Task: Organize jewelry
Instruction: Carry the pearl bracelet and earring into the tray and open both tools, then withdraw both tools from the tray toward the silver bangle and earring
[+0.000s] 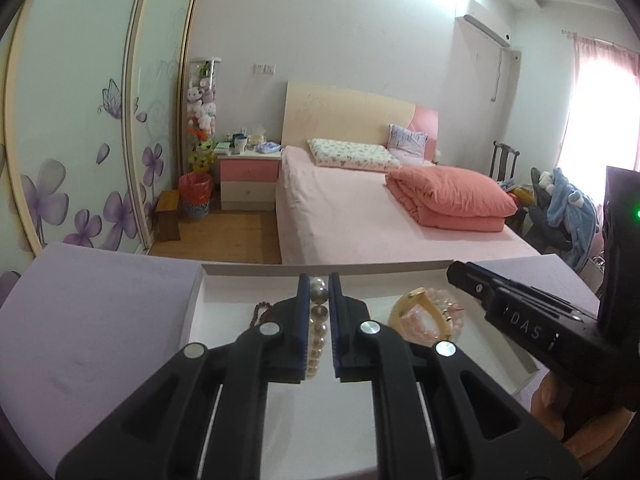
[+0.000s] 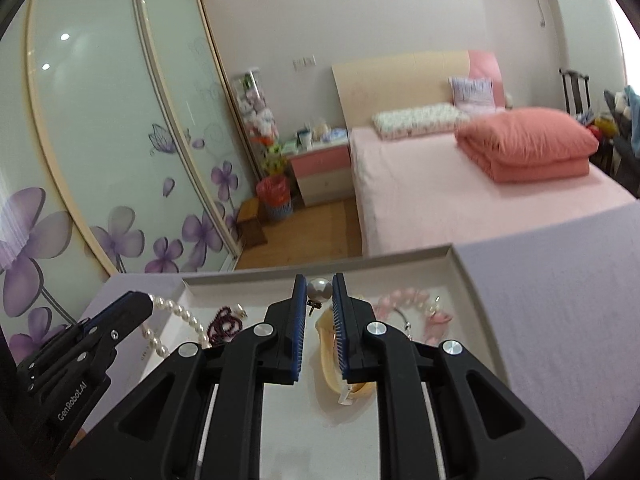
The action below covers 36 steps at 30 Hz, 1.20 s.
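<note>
Left gripper (image 1: 319, 280): jaws narrow, clamped on a white pearl bead strand (image 1: 316, 344), lower centre of frame. Right gripper (image 2: 319, 286): jaws narrow, pinching a large grey-white pearl earring (image 2: 319, 289) above the shallow white cardboard tray (image 2: 460, 258).

White pearl necklace (image 1: 318, 336), pink bead bracelet (image 2: 416, 308), lilac tablecloth (image 1: 100, 320), purple-flowered wardrobe doors (image 2: 120, 160).

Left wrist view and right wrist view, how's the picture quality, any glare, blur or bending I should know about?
Left wrist view: the window at right is blown out white, a ceiling glare sits at the top, and the wardrobe doors bow from fisheye. Right wrist view: lit more evenly, doors bent the same way, soft at the edges; the pearl earring in the right gripper is sharp.
</note>
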Tool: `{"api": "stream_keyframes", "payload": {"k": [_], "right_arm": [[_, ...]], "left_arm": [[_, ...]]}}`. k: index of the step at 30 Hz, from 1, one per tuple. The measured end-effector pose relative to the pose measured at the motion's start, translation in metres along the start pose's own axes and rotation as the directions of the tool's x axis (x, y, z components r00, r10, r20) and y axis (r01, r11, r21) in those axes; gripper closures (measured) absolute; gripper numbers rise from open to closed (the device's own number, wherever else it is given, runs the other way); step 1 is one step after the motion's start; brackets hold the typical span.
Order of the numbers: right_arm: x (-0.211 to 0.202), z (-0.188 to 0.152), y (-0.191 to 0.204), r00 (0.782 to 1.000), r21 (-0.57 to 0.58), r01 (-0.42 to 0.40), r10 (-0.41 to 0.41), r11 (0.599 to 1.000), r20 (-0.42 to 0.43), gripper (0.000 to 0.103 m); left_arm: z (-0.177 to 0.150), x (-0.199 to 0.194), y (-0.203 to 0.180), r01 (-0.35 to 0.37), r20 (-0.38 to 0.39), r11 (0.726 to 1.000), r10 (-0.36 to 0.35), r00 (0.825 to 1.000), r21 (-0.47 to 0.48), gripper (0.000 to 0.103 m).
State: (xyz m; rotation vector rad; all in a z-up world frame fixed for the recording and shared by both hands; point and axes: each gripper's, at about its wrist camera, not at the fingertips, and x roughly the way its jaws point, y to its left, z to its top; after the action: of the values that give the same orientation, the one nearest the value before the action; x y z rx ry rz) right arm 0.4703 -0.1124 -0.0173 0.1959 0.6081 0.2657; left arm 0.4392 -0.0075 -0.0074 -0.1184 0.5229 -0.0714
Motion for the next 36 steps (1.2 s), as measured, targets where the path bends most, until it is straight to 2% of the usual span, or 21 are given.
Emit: {"api": "stream_keyframes", "payload": {"k": [3,10,13,14,15,26,36], "right_arm": [[0.006,0.000,0.001,1.000,-0.008,0.016,-0.017,1.000,-0.019,0.089],[0.008,0.002,0.002,0.999,-0.006,-0.003,0.003,1.000,-0.036,0.087],[0.003,0.003,-0.001,1.000,-0.005,0.001,-0.001,1.000,-0.018,0.073],[0.003,0.003,-0.002,1.000,-0.003,0.001,-0.001,1.000,-0.014,0.065],[0.000,0.003,-0.004,1.000,0.004,0.001,-0.001,1.000,-0.005,0.063],[-0.008,0.003,-0.011,0.999,0.001,0.027,-0.027,1.000,0.026,0.063],[-0.040,-0.010,0.001,0.997,-0.060,0.026,-0.022,0.998,0.067,0.062]], "left_arm": [[-0.004,0.006,0.001,-0.011,-0.011,1.000,0.010,1.000,-0.006,0.093],[-0.013,0.011,0.002,-0.015,-0.019,1.000,0.015,1.000,-0.013,0.093],[-0.014,0.011,0.002,-0.018,-0.017,1.000,0.018,1.000,-0.019,0.091],[-0.014,0.011,0.002,-0.018,-0.017,1.000,0.018,1.000,-0.016,0.088],[-0.015,0.010,0.003,-0.022,-0.017,1.000,0.022,1.000,-0.015,0.084],[-0.014,-0.006,0.014,-0.047,0.003,0.998,0.047,0.999,-0.036,0.076],[-0.023,-0.050,0.021,-0.075,0.052,0.997,0.077,0.996,-0.026,0.069]]}}
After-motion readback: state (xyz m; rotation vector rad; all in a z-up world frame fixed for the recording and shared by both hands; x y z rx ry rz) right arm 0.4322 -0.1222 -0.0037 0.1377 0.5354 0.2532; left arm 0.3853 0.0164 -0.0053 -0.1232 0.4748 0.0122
